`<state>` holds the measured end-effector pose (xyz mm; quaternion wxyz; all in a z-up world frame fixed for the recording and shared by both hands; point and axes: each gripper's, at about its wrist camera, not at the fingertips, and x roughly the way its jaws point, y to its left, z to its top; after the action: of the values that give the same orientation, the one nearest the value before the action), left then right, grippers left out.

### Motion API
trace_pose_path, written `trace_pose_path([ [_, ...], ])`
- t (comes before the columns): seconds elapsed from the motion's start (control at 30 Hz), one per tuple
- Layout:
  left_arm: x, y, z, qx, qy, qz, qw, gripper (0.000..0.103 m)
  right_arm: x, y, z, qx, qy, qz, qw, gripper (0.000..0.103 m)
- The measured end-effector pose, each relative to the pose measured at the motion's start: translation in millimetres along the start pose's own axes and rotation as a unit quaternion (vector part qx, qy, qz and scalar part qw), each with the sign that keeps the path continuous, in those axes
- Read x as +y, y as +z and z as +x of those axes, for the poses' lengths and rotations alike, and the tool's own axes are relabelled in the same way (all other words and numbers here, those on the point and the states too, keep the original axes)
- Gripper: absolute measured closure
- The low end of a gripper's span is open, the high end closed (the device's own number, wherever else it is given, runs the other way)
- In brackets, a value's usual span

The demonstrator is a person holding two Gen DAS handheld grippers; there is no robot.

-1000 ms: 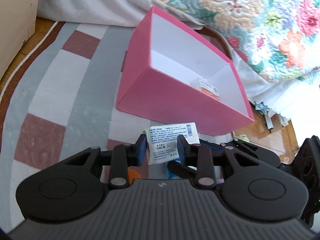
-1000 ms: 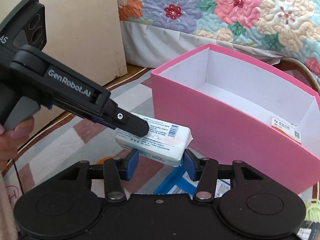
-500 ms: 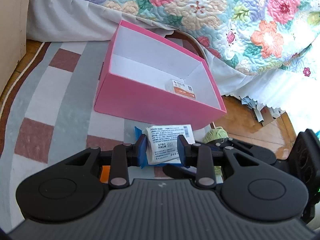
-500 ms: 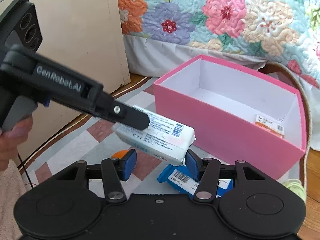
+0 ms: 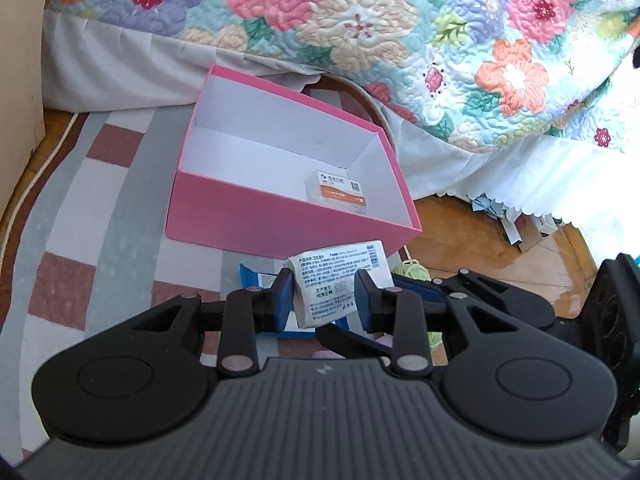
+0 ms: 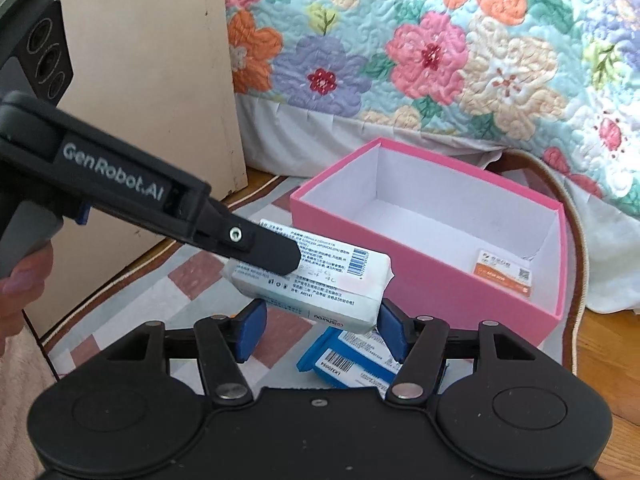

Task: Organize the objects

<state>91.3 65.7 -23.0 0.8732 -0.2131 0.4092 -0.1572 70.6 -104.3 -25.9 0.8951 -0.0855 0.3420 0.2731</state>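
My left gripper (image 5: 325,294) is shut on a white printed packet (image 5: 340,280) and holds it in the air, short of the near wall of the open pink box (image 5: 280,220). The packet (image 6: 316,284) also shows in the right wrist view, gripped by the left gripper's fingers (image 6: 260,246). My right gripper (image 6: 320,334) is open and empty, just below the packet. The pink box (image 6: 420,280) holds a small white and orange pack (image 5: 338,192) in its right corner. A blue packet (image 6: 352,360) lies on the rug below both grippers.
The box stands on a checked rug (image 5: 88,208) beside a bed with a floral quilt (image 5: 400,32). A beige cabinet (image 6: 152,100) stands to the left. A green yarn ball (image 5: 412,270) lies right of the box, with wooden floor (image 5: 480,232) beyond.
Both grippers have risen and pulled back from the box, so more of the bed and the box's inside shows. The left gripper still holds the packet. The right gripper's fingers have spread apart.
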Motion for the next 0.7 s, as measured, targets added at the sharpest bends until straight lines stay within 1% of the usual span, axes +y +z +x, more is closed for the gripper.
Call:
trace_pose_path([
  [0.4,-22.1,21.7,-1.1,0.005,0.005,0.019,0.9998,0.073,-7.7,17.5,-16.0,-0.013,-0.017,-0.006,1.0,0.032],
  [0.53,-29.1,31.2,-1.2,0.004,0.002,0.023,0.9997,0.073,-10.2,26.2,-19.5,-0.015,-0.024,-0.018,0.999,0.03],
  [0.7,-36.6,44.6,7.0,0.005,0.002,0.028,0.9996,0.073,-17.8,33.3,-19.4,-0.017,-0.033,-0.027,0.999,0.029],
])
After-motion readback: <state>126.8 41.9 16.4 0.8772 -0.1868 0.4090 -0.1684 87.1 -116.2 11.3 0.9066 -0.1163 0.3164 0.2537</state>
